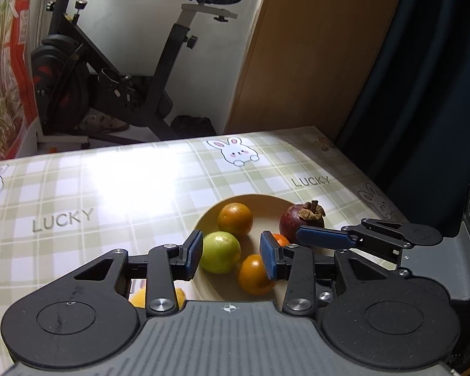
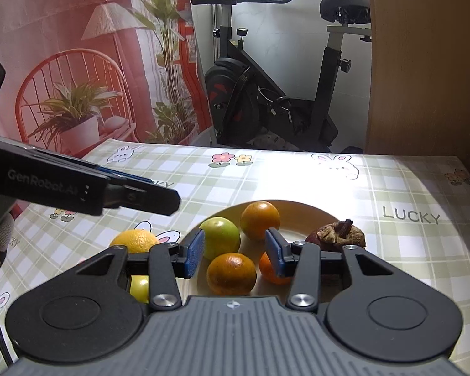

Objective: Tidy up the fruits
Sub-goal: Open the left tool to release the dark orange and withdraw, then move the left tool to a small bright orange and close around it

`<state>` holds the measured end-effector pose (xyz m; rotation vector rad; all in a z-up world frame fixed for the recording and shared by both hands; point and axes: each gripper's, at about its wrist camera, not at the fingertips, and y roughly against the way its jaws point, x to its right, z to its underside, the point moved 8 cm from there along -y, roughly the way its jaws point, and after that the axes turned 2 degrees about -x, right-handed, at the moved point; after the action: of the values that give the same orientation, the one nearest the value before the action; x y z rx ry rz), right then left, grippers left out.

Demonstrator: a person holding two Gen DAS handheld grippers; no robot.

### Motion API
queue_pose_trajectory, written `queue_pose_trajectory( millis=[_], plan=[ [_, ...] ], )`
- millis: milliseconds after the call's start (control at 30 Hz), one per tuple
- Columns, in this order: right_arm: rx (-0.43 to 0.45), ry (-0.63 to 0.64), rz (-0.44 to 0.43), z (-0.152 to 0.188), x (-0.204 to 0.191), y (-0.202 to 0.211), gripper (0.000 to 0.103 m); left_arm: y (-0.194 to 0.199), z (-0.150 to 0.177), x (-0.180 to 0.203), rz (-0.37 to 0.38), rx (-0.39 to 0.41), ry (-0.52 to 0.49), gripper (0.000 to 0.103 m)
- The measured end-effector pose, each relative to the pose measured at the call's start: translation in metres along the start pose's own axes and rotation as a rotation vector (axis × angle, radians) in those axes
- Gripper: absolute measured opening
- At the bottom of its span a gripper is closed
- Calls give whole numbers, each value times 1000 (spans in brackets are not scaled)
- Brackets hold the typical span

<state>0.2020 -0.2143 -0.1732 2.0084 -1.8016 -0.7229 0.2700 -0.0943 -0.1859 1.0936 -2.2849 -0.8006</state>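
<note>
Left wrist view: the left gripper [image 1: 232, 255] hangs over the near rim of one cream plate [image 1: 268, 202], jaws spread and holding nothing. On the plate: one green fruit [image 1: 221, 252] between the pads, three oranges counted, the far one [image 1: 235, 219], the near one [image 1: 255, 274] and a third [image 1: 280, 238] mostly hidden behind the right pad, and one dark red mangosteen [image 1: 302, 219] at the plate's right rim. One further orange [image 1: 159, 297] lies on the table off the plate's left side, largely hidden by the finger linkage. The right gripper [image 1: 324, 238] enters from the right, just beside the mangosteen. The plate sits toward the right edge of the checked tablecloth [image 1: 78, 194]. One exercise bike [image 1: 109, 78] stands beyond the far edge.

Right wrist view: the right gripper [image 2: 235, 252] has its jaws spread, empty, above the plate [image 2: 300, 211]. Plate count agrees: one green fruit [image 2: 221, 236], three oranges [image 2: 260, 219] [image 2: 232, 274] [image 2: 271, 269], one mangosteen [image 2: 338, 235]. Off the plate to the left: one orange [image 2: 134, 239] and one yellow fruit [image 2: 140, 288]. The left gripper [image 2: 150, 199] crosses in from the left, seen side-on; its jaw state cannot be told here.
</note>
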Motion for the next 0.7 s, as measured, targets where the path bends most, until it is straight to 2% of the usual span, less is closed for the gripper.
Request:
queue_pose_trajectory(
  millis=[167, 300, 567, 700],
  plan=[
    [29, -6, -2, -9, -10, 9, 50, 42, -19, -23, -55, 87, -18, 42],
    [29, 1, -17, -11, -22, 8, 51, 63, -24, -40, -94, 117, -21, 42],
    [-29, 54, -73, 5, -59, -9, 51, 76, -1, -82, -158, 82, 3, 42],
    [-64, 96, -129, 12, -83, -19, 51, 76, 14, -93, -153, 50, 17, 42]
  ],
)
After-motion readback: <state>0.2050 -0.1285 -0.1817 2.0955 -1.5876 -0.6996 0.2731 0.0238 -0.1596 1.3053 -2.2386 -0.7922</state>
